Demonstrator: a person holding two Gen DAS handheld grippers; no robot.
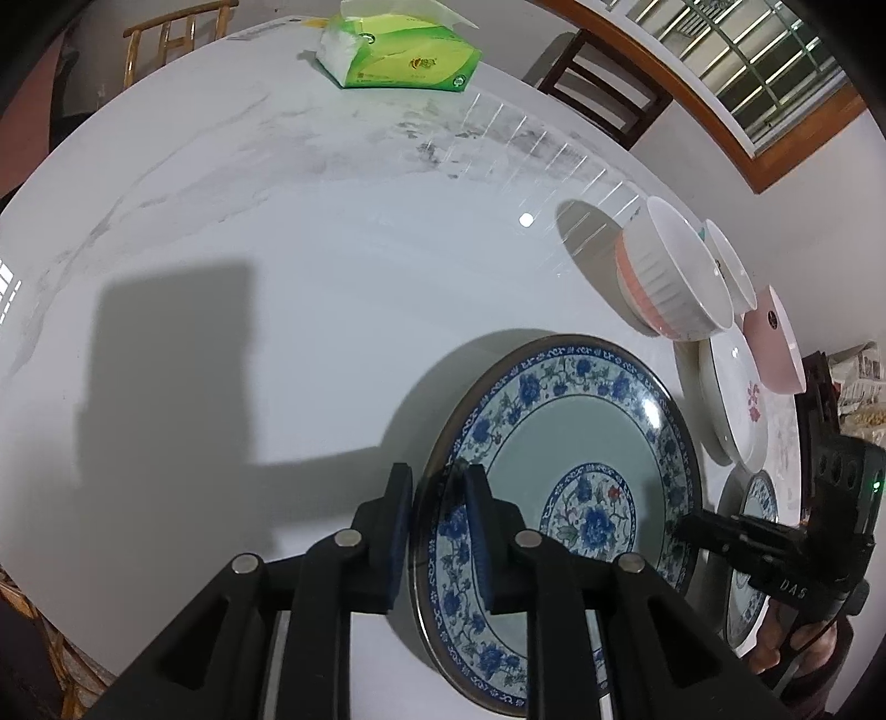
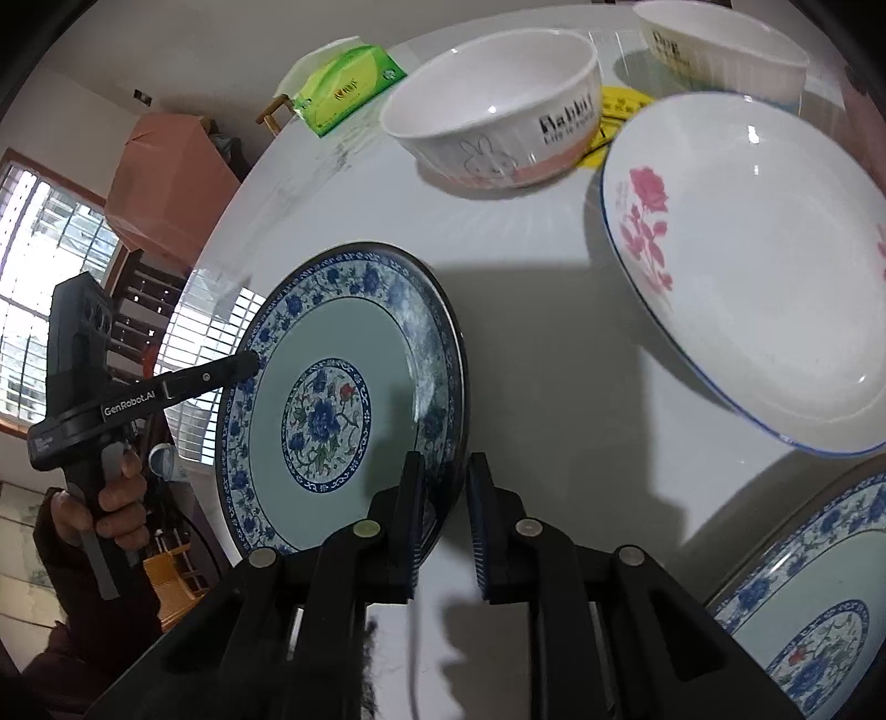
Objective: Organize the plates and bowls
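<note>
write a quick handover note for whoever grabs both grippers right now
Left gripper: jaws narrow, straddling one rim of the blue floral plate; can't tell whether the pads press.
Right gripper: same, on the opposite rim.
Elsewhere on the table: second blue plate, rose plate, rabbit bowl, ribbed bowl, each lying apart.
Done: nothing visibly stacked.
Left: probably stack the plates and nest the bowls.
</note>
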